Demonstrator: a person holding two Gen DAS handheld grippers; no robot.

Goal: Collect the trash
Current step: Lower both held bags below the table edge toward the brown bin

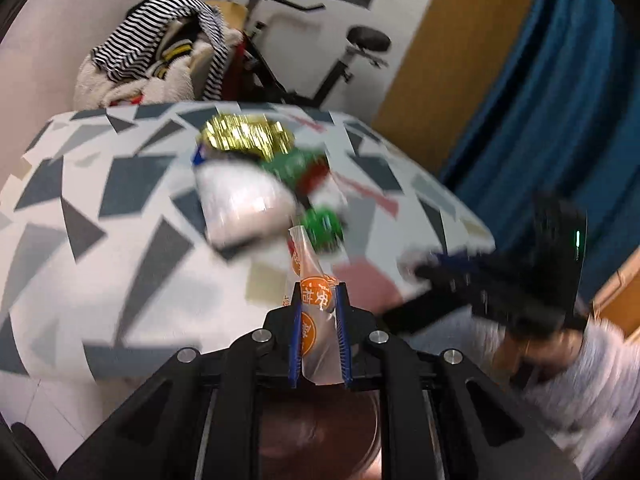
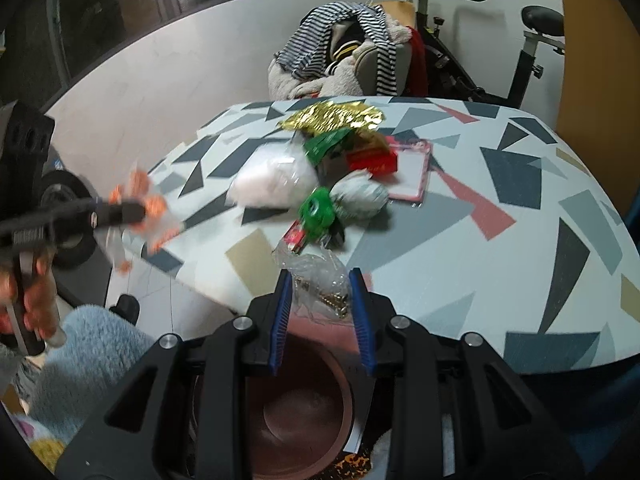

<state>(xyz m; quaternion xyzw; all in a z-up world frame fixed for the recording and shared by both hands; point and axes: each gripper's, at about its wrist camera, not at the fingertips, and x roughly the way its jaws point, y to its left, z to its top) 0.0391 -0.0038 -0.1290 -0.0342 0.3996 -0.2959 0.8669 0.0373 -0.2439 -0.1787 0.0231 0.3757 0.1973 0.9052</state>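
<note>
Your left gripper (image 1: 319,300) jaws pinch an orange-printed wrapper (image 1: 310,276), off the surface (image 2: 500,264) left of the trash pile (image 2: 320,176). Your right gripper (image 2: 320,292) jaws pinch a clear crumpled bag (image 2: 316,280) just before the pile, above a brown bin (image 2: 304,412).

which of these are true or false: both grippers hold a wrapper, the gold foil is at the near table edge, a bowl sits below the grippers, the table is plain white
1. Both grippers hold a wrapper. True: the left gripper is shut on the orange-print wrapper, the right gripper on the clear plastic wrapper.
2. The gold foil is at the near table edge. False: the gold foil lies at the far side of the pile.
3. A bowl sits below the grippers. True: a brown bowl shows under the right gripper.
4. The table is plain white. False: the table has coloured geometric shapes.
</note>
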